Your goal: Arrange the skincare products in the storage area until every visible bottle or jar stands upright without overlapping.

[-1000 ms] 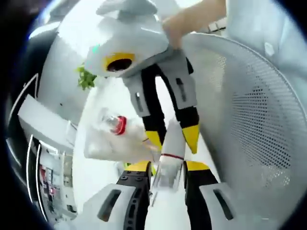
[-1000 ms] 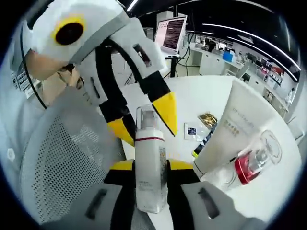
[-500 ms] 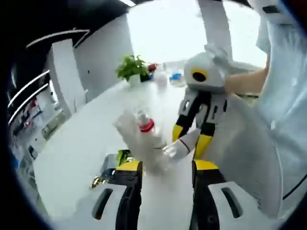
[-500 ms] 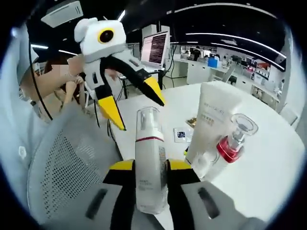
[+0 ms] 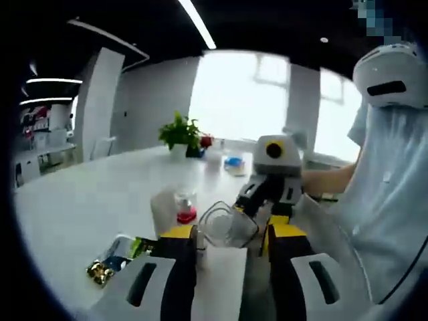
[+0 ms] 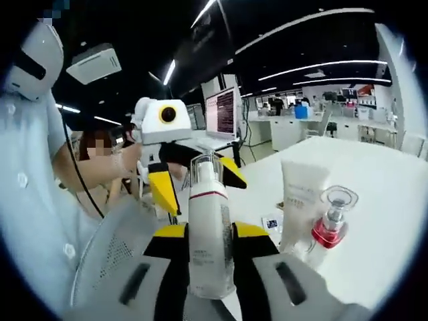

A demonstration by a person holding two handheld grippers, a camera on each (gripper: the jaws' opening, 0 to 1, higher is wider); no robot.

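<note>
While the right gripper (image 6: 210, 235) clamps the white pump bottle (image 6: 209, 234) upright at lower centre, ready to set down, the left gripper (image 5: 226, 235) hangs empty, jaws spread. Just right stand the tube (image 6: 301, 204) and red-collared bottle (image 6: 330, 224) — already upright, apart.

pump bottle (image 6: 209, 227) between right hand-held gripper (image 6: 208, 235) jaws, tube (image 6: 299, 200) and perfume bottle (image 6: 330, 217) right of it

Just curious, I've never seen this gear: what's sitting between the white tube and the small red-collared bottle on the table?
Nothing: in the right gripper view the white tube and the red-collared bottle stand upright side by side, with only bare white table in the narrow gap.
</note>
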